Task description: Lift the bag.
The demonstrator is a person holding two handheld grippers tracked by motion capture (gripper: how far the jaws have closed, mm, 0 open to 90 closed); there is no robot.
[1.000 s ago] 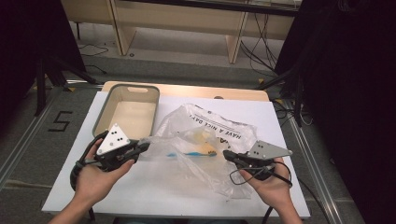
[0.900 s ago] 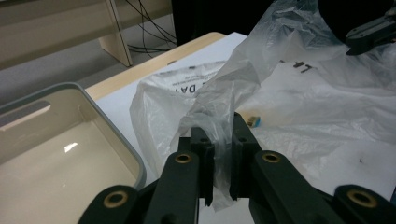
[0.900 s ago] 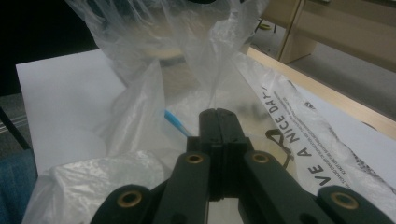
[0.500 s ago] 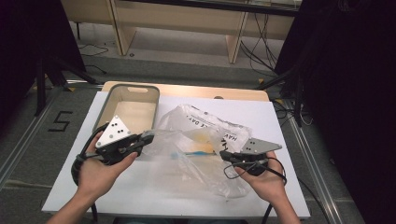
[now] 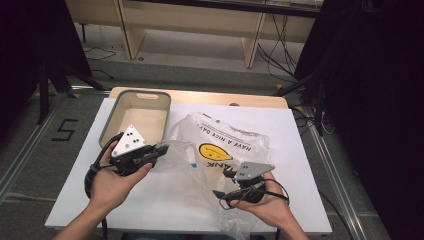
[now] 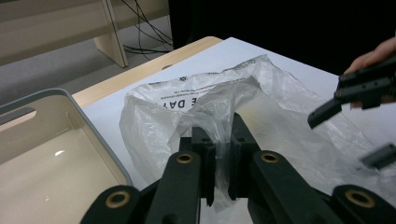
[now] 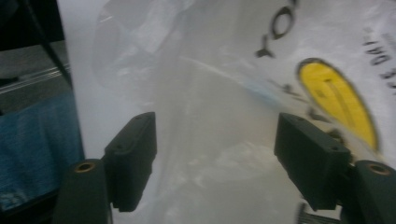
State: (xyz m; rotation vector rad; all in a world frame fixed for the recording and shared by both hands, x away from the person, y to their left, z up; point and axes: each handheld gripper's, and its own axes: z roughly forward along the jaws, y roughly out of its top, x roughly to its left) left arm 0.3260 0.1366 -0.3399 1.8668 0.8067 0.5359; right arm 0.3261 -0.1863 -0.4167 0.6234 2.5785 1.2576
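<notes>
A clear plastic bag [image 5: 220,145] with a yellow smiley face and black print lies crumpled on the white table top [image 5: 300,150]. My left gripper [image 5: 162,147] is shut on a fold of the bag's left edge and lifts it slightly. In the left gripper view the film [image 6: 187,102] is pinched between the jaws [image 6: 219,135]. My right gripper [image 5: 224,183] hovers low over the bag's near right part. Its jaws have just been opening and now stand wide apart [image 7: 215,154]. The bag [image 7: 210,93] lies past them, untouched by the pads.
A beige bin with a grey rim [image 5: 107,120] stands empty at the back left, just behind my left gripper; its rim [image 6: 93,135] is close by. Wooden shelving and cables lie beyond the table. The table's right edge borders a dark area.
The right gripper has dropped and come nearer the front edge, and its jaws, together before, now stand apart. The left gripper has kept its hold and place.
</notes>
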